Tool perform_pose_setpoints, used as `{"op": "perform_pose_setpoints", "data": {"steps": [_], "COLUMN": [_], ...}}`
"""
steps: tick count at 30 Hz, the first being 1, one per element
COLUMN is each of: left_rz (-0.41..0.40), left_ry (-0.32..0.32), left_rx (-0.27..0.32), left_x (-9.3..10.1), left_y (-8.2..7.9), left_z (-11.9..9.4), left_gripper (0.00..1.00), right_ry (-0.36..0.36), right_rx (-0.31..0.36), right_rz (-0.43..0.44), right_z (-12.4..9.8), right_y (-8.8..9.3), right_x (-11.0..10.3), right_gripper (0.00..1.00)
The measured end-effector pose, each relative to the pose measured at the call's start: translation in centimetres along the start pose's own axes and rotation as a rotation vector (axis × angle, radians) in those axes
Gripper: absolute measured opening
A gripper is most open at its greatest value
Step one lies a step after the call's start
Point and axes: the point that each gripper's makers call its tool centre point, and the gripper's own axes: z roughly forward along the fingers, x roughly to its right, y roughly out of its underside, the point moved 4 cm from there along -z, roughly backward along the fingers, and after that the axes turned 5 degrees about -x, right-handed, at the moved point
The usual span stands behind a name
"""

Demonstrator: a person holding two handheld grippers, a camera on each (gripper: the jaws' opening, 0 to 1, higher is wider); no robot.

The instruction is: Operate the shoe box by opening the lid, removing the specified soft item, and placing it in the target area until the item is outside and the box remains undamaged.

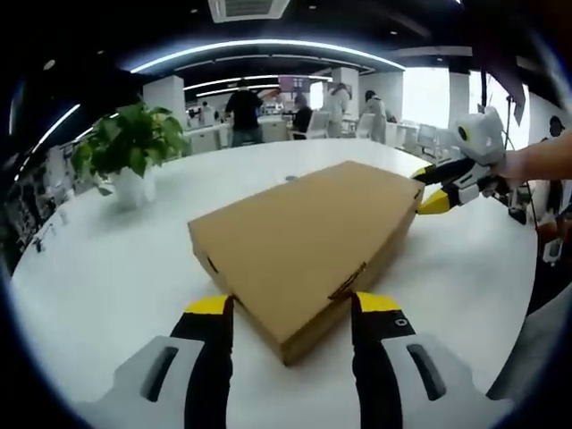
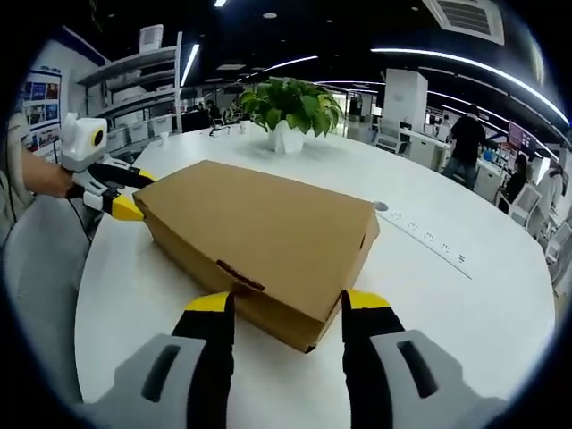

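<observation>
The left tool [image 1: 290,308] stands wide, its yellow-tipped black jaws either side of one corner of the box [image 1: 299,237], gripping nothing. The right tool [image 2: 288,306] is likewise spread wide around the opposite corner; in the left gripper view its jaws meet the box's far corner. The box is flat, plain brown cardboard, lid closed, lying on a smooth white rounded worktop [image 1: 107,277]. A leafy plant [image 2: 288,105] in a white pot stands beyond it.

Shoe box [image 1: 299,241] lid shut: contents hidden. Left gripper [image 2: 121,192] jaw tips blocked by box corner; grip perhaps open, cannot tell. People [image 1: 243,112] behind bench [image 1: 107,277] too blurred to describe.
</observation>
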Motion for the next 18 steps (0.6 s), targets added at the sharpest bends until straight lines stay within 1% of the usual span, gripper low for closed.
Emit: {"op": "perform_pose_setpoints", "data": {"steps": [10,18], "left_rz": [0.013,0.013], "left_ry": [0.019,0.044], "left_rx": [-0.01,-0.025], "left_x": [-0.4,-1.3], "left_y": [0.1,0.3], "left_z": [-0.2,-0.4], "left_gripper": [0.51,0.5], "right_ry": [0.012,0.027], "right_rx": [0.001,-0.002], "right_rz": [0.025,0.065], "right_z": [-0.1,-0.3], "right_y": [0.1,0.0], "right_x": [-0.6,-1.7], "right_gripper": [0.43,0.42]}}
